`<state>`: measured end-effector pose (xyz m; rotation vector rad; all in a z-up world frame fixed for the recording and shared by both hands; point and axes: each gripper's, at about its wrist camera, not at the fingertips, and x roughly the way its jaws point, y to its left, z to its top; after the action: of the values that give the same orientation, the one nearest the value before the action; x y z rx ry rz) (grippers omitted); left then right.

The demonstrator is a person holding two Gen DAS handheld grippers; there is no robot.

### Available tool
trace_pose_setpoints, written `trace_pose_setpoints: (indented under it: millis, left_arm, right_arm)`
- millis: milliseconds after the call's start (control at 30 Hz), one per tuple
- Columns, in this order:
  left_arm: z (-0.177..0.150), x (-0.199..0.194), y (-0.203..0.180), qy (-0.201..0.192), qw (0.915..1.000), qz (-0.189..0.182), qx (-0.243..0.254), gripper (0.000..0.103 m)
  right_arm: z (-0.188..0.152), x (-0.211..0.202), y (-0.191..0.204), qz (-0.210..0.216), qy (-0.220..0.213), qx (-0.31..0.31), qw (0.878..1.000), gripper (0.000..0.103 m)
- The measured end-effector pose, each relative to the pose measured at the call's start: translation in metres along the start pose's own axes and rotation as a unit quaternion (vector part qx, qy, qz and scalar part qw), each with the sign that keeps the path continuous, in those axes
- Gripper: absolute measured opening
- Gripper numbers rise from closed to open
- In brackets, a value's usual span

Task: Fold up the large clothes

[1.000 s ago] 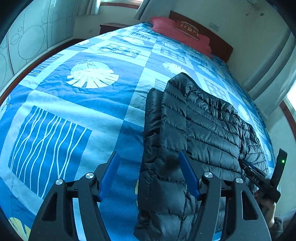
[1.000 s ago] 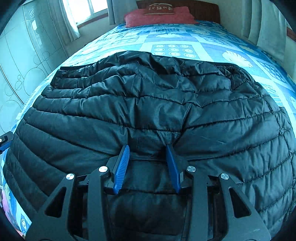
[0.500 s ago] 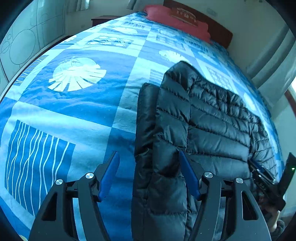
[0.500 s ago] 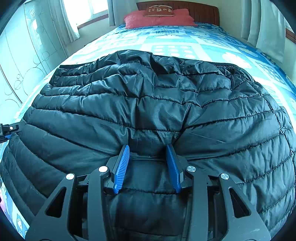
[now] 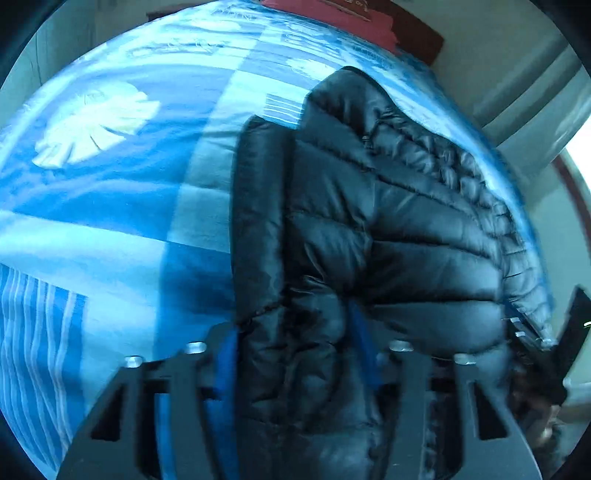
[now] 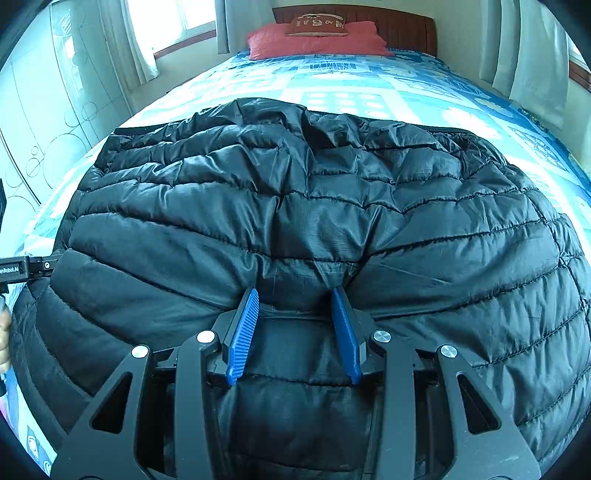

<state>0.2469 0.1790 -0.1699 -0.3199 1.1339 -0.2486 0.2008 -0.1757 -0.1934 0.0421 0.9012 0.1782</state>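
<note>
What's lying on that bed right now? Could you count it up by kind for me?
Black puffer jacket: 1
Red pillow: 1
Small brown cushion on the pillow: 1
Blue patterned bedspread: 1
Total: 4

Left gripper (image 5: pixel 295 347) has advanced onto the jacket (image 5: pixel 388 236): its near edge, previously lying beyond the fingers (image 5: pixel 364 343), now sits bunched between them. Left view has turned motion-blurred. In the right view the jacket has shifted only slightly.
</note>
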Motion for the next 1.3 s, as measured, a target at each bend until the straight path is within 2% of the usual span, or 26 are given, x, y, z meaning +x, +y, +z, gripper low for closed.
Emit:
trace_pose_setpoints:
  millis: [133,233,567,700,767,900,1100,1300]
  left_arm:
    - [-0.003,-0.007,-0.01,-0.007,0.9999,-0.001,0.01,0.031]
    - [-0.004,-0.019,-0.02,-0.016,0.9997,-0.001,0.017,0.024]
    - [0.002,-0.069,-0.058,-0.07,0.9967,-0.002,0.039,0.021]
    - [0.004,-0.095,-0.093,-0.097,0.9936,-0.008,0.058,0.021]
    - [0.004,-0.103,-0.113,-0.106,0.9917,-0.009,0.072,0.021]
    - [0.005,-0.11,-0.158,-0.117,0.9879,-0.007,0.102,0.021]
    - [0.001,-0.098,-0.225,-0.119,0.9822,-0.008,0.145,0.021]
    - [-0.008,-0.065,-0.289,-0.094,0.9798,-0.001,0.176,0.021]
  right_arm:
    - [0.0,0.001,-0.001,-0.001,0.0,-0.002,1.0,0.041]
    - [-0.001,0.0,0.001,-0.005,-0.002,-0.004,1.0,0.041]
    - [0.0,-0.004,0.004,-0.004,-0.009,0.0,1.0,0.04]
    - [0.003,-0.024,-0.006,0.004,-0.018,0.021,1.0,0.043]
    - [0.003,-0.038,-0.012,-0.012,-0.028,0.015,0.999,0.048]
    - [0.0,-0.068,-0.035,-0.047,-0.045,0.002,0.998,0.048]
    - [-0.012,-0.107,-0.091,-0.072,-0.052,0.042,0.995,0.049]
    - [-0.033,-0.14,-0.145,-0.093,-0.061,0.081,0.99,0.049]
